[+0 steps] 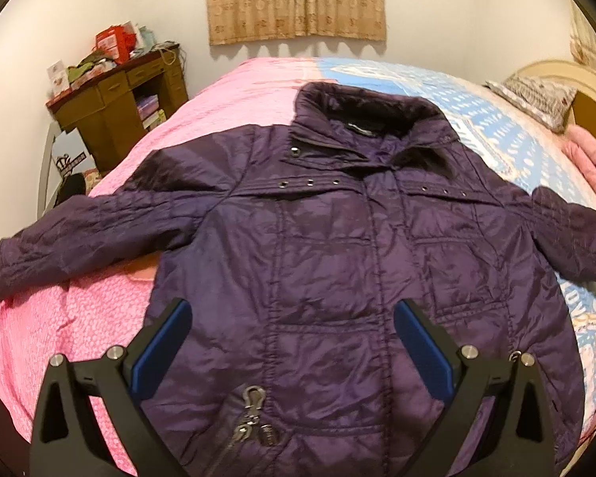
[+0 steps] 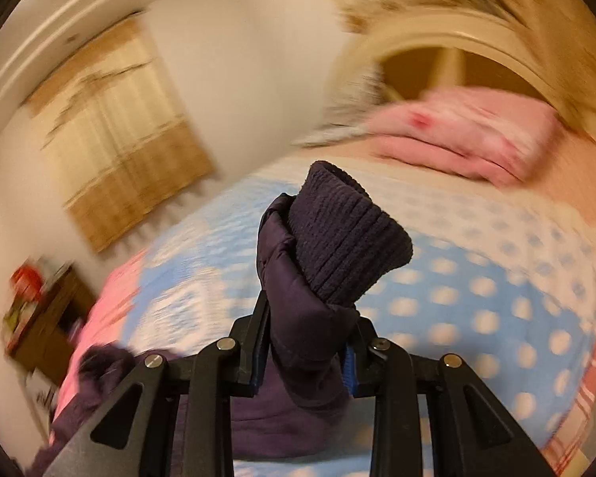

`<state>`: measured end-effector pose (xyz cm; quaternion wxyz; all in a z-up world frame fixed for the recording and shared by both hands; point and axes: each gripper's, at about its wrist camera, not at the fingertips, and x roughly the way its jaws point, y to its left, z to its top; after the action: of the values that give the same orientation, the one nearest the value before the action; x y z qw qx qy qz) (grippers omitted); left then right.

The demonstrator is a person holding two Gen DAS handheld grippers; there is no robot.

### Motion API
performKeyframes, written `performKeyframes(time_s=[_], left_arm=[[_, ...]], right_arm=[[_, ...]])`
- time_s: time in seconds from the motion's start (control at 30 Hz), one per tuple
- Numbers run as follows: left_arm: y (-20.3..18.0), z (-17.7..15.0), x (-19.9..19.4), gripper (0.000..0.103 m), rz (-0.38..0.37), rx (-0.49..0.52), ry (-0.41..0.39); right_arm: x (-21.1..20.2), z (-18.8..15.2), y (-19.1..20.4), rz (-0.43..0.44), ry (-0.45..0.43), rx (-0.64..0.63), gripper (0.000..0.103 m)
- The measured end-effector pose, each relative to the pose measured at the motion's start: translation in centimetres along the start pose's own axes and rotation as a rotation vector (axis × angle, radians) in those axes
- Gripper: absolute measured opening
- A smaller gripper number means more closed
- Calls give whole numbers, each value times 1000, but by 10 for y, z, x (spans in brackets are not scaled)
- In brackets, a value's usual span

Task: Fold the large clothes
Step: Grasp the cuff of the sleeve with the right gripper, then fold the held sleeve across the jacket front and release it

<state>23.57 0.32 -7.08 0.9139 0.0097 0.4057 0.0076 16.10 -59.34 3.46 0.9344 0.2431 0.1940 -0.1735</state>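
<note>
Purple quilted jacket (image 1: 337, 262) lay face-up on bed (image 1: 79, 318), sleeves spread. Left gripper (image 1: 294, 342) gaped wide, empty. Right gripper (image 2: 306, 346) clamped ribbed cuff (image 2: 345, 238).

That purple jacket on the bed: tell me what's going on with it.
A person is folding the purple quilted jacket, spread front-up on the bed. The right gripper is shut on one sleeve end, its ribbed cuff sticking up above the blue dotted quilt. The left gripper is open over the jacket's lower front.
</note>
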Motion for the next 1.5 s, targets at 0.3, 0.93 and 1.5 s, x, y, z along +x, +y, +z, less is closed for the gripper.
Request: performKeyframes(time_s=[0.3,0.93,1.5], left_arm=[[59,-1,-15,103,34,-104,-54],[148,-16,-3,103,153,-218,-51],[91,39,33,103,-53,-112,-86]], right_arm=[[9,-57,228,288,100,-381,31],[73,-323,400,699,443,-769,85],[84,-151,186,277,273,-389,30]])
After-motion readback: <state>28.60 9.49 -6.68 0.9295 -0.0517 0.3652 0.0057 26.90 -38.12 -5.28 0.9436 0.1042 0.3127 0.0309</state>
